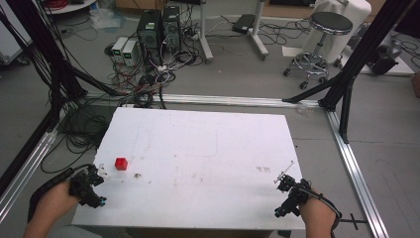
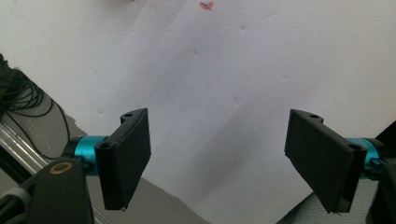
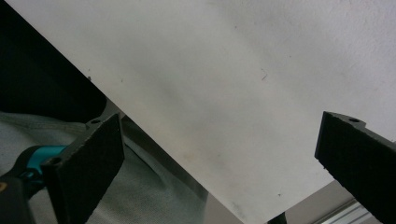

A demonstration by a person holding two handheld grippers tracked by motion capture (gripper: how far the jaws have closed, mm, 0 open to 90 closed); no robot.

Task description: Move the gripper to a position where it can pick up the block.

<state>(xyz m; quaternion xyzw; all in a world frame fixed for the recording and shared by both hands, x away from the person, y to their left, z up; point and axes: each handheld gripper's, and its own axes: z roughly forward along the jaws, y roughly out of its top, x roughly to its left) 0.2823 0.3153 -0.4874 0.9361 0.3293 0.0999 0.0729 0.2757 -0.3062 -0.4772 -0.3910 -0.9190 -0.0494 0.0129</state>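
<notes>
Two tongs, left (image 1: 99,174) and right (image 1: 282,179), gape wide and empty; one red cube (image 1: 121,163) on the table (image 1: 208,148).

Grey floor w/ cable tangle (image 1: 148,74), two PC towers (image 1: 159,29), black stool (image 1: 322,34), alu rails (image 1: 354,163) around table.

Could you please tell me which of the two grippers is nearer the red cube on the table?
The left gripper: the red cube sits just beyond it, while the right gripper is across the table.
</notes>
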